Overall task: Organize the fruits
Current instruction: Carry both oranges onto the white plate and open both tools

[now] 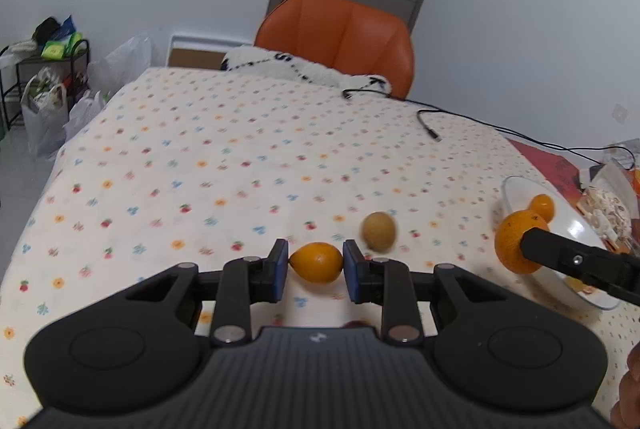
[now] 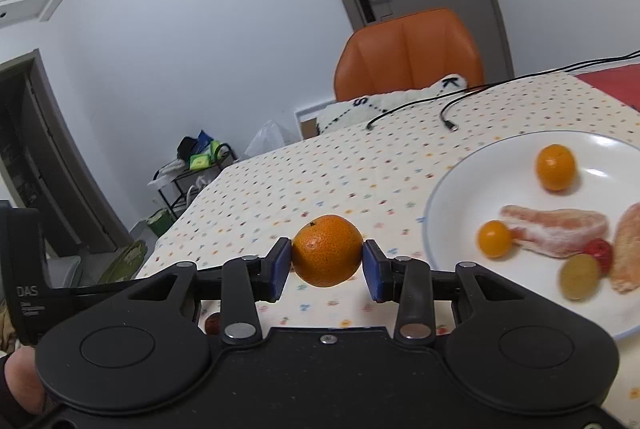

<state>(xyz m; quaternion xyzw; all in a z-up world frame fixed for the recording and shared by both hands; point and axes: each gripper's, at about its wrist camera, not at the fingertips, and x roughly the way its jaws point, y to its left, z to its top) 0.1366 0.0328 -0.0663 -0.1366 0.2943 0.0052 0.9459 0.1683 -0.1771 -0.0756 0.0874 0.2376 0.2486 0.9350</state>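
Note:
My left gripper (image 1: 316, 263) is shut on a small oval kumquat (image 1: 317, 261) above the patterned tablecloth. A brown kiwi-like fruit (image 1: 379, 231) lies just beyond it to the right. My right gripper (image 2: 327, 253) is shut on a round mandarin (image 2: 327, 250), held left of the white plate (image 2: 452, 185). In the left wrist view that mandarin (image 1: 512, 243) hangs at the plate's rim (image 1: 516, 185). On the plate lie two kumquats (image 2: 555, 167) (image 2: 495, 238), peeled citrus segments (image 2: 556, 231), a green grape (image 2: 579, 276) and a small red fruit (image 2: 599, 250).
An orange chair (image 1: 340, 33) stands at the table's far side with a white fluffy cloth (image 1: 288, 67) over the edge. Black cables (image 1: 432, 127) run across the far right of the table. A rack and plastic bags (image 1: 44, 101) stand on the floor at left. Packaged snacks (image 1: 610, 207) lie beyond the plate.

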